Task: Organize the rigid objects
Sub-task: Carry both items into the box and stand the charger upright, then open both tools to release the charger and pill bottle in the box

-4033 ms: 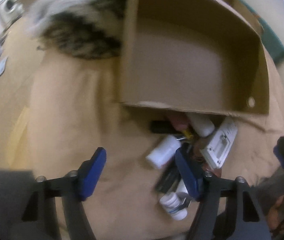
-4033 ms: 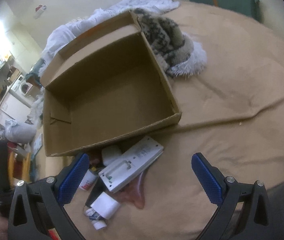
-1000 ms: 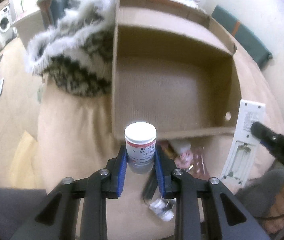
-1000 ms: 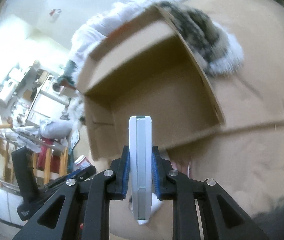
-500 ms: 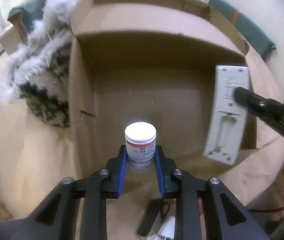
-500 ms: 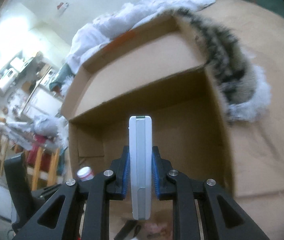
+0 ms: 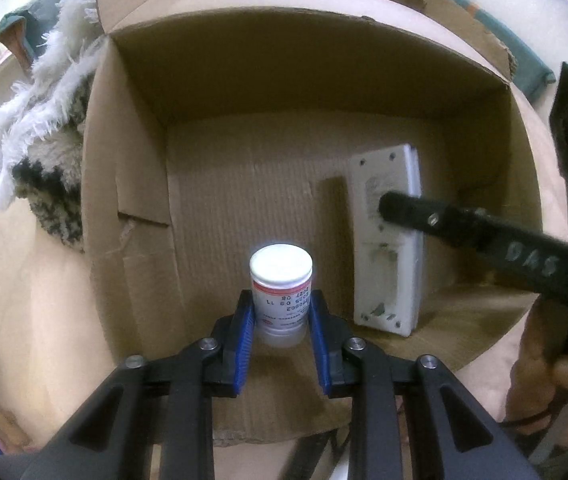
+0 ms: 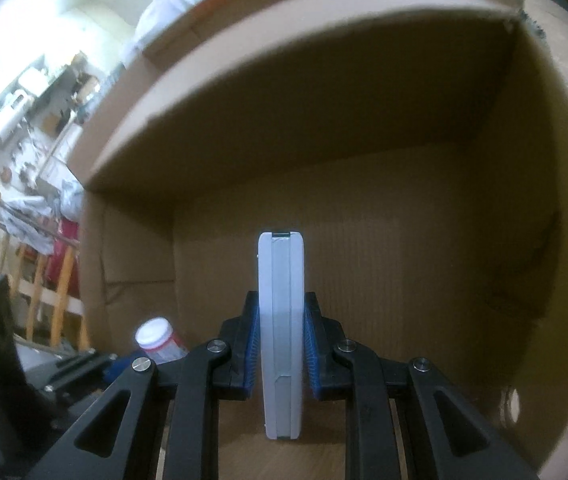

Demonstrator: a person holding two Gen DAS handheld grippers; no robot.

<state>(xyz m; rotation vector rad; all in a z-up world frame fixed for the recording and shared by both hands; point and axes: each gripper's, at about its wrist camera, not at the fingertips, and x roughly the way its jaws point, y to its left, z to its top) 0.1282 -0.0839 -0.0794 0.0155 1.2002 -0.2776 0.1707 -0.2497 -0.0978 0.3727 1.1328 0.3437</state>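
The left tongs (image 7: 281, 322) were clamped on a small white pill bottle (image 7: 281, 280), blue pads pressed against its sides just below the white cap. The bottle had a red band and printed label, and it stood upright between the pads, held over the near part of an open cardboard box (image 7: 132, 208). Whether its base touched the box floor could not be told.

The right tongs (image 8: 281, 342) were clenched on a white remote control (image 8: 280, 336), gripping it edge-on by its two broad faces. In the left wrist view the remote (image 7: 388, 240) showed its back, with screw holes and an open battery bay, and hung inside the box toward its right wall, well apart from the bottle. In the right wrist view the bottle (image 8: 158, 338) appeared at the lower left, beside the box's left wall.

A fluffy white and dark patterned blanket (image 7: 40, 128) lay against the outside of the box's left wall, on a tan bed cover (image 7: 24, 300). A hand (image 7: 552, 356) held the right tongs' handle.
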